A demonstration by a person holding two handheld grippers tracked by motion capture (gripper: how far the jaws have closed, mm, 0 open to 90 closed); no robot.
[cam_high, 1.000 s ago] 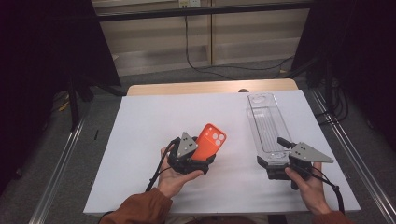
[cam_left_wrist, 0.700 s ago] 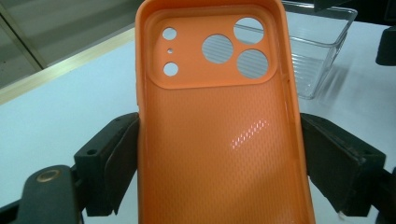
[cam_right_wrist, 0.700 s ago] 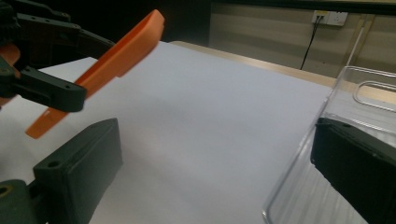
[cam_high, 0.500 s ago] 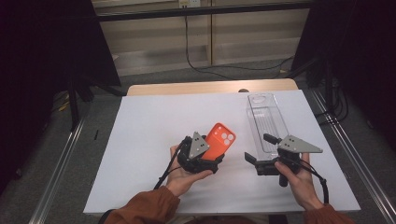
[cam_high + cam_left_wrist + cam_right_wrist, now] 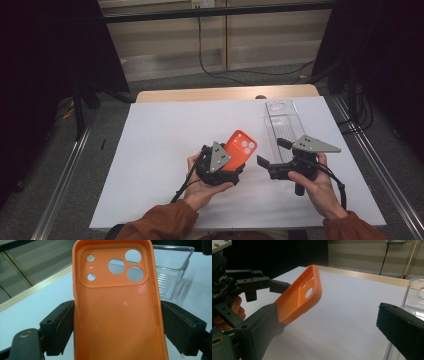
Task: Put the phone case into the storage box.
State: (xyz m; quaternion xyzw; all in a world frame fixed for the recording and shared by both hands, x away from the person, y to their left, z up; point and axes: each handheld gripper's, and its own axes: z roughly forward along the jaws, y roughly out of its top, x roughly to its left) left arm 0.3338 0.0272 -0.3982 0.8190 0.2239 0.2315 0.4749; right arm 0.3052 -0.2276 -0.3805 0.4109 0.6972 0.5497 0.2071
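Phone case (image 5: 240,148) — the orange, soft-looking one — is pinched by its long sides in the left tongs (image 5: 220,165), held up off the white desk (image 5: 160,150) with its camera-hole end tilted up and away from the person.

What could go wrong: the case looks rubbery, and the left tongs (image 5: 117,332) grip only its lower half, one jaw on each long edge. If the right tongs (image 5: 274,159) come in and push on the free upper end, the case could bend or twist out of that side grip and drop to the desk. A squeeze across the hollow side may also fold the walls inward instead of holding them. The clear plastic case (image 5: 282,125) (lying flat on the desk just beyond the right tongs) sits close to the path — a wide swing of the right hand (image 5: 320,187) could knock or slide it.

Right tongs stand spread and hold nothing. In the right gripper view the phone case (image 5: 302,296) lies toward the left, near the left-hand jaw and not yet between the two; whether it touches that jaw I cannot tell. In the high view the right tongs point toward the case from its right, near but apart.
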